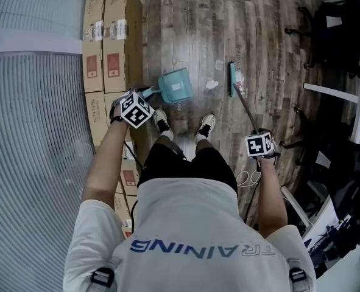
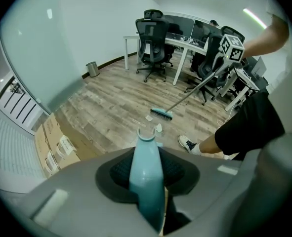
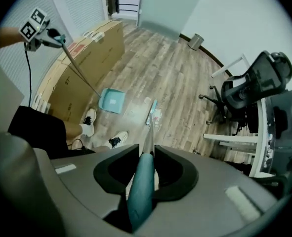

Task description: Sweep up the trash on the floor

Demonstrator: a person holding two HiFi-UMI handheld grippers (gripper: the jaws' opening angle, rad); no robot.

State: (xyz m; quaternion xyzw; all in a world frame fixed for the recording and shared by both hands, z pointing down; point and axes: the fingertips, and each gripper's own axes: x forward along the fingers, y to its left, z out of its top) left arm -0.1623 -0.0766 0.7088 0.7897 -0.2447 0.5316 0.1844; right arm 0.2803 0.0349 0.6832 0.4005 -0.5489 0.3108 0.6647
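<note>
While the left hand-held gripper [image 2: 146, 171] is pinching the pale teal dustpan handle [image 2: 145, 149] between its pressed-in jaws, the right hand-held gripper [image 3: 143, 176] is clamping the dark top of the broom handle [image 3: 140, 191] in the same way, so neither one is spread or empty.

Out from the left one, the dustpan [image 1: 175, 85] is sitting on the wood floor [image 1: 186, 23], just ahead of the person's shoes [image 1: 206, 125] and beside a row of cardboard boxes [image 1: 103, 41]. Out from the right one, the thin shaft is running down to the broom head [image 1: 232, 78], which is lying to the right of the pan. A crumpled white scrap [image 1: 211, 84] is lying between the two, small bits [image 1: 240, 89] are lying right against the head, and another small piece [image 1: 219, 64] is lying a little farther off.

The sweeping step seems to be in hand, with nothing obviously gathered yet. The next move is probably calling for a leftward drag of the bristles toward the pan while the pan's lip is being held down flat.

Whether that lip is actually touching the floor is hard to make out, and so is the inside of the pan. Office chairs [image 1: 335, 29] are being cut off at the right edge.
</note>
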